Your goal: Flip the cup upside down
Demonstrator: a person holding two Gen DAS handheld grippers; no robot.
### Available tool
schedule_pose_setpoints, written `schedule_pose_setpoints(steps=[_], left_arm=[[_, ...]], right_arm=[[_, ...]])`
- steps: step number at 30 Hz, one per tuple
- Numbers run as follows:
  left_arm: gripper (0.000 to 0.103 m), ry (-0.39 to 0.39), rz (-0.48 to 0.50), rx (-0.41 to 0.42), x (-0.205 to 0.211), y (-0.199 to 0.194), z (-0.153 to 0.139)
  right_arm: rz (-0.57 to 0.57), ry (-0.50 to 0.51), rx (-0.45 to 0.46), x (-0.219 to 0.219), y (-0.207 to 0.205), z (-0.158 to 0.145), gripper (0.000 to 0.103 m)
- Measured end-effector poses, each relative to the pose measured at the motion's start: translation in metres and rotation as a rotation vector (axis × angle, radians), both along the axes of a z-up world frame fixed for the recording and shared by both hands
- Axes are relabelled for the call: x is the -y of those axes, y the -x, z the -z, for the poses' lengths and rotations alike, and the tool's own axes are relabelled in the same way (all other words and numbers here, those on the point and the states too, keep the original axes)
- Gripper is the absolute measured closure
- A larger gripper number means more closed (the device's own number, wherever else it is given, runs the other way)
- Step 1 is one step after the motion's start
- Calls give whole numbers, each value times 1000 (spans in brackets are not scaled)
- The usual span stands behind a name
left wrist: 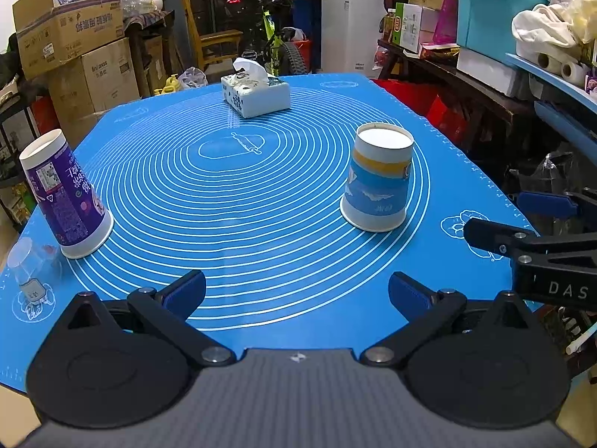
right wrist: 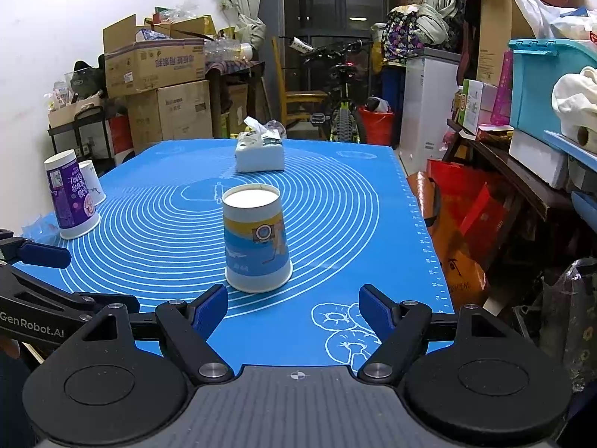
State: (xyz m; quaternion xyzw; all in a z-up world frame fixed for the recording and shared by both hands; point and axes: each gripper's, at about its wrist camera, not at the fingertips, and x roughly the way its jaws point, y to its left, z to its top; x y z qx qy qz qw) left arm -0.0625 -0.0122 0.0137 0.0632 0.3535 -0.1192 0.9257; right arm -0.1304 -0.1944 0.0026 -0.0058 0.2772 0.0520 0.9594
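Jaws on both your left gripper (left wrist: pixel 296 291) and right gripper (right wrist: pixel 293 308) are spread wide with nothing between them, just hovering over the near edge of the blue mat (left wrist: pixel 261 201) on the table. The blue-and-yellow paper cup (right wrist: pixel 256 238) is already sitting mouth-down on the mat's rings, right in front of your right gripper and off to the right of your left one. There's also a purple cup (left wrist: pixel 65 196) upside down at the mat's left edge, a clear cup (left wrist: pixel 28 270) beside it, and a tissue box (left wrist: pixel 255 93) at the far end.
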Motion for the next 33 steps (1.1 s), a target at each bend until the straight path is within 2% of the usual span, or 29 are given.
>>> schedule_pose_setpoints(steps=[33], left_arm=[[0,-13,1,-12,3,-2,6]], right_arm=[[0,-11,-25,1,-3,6,22]])
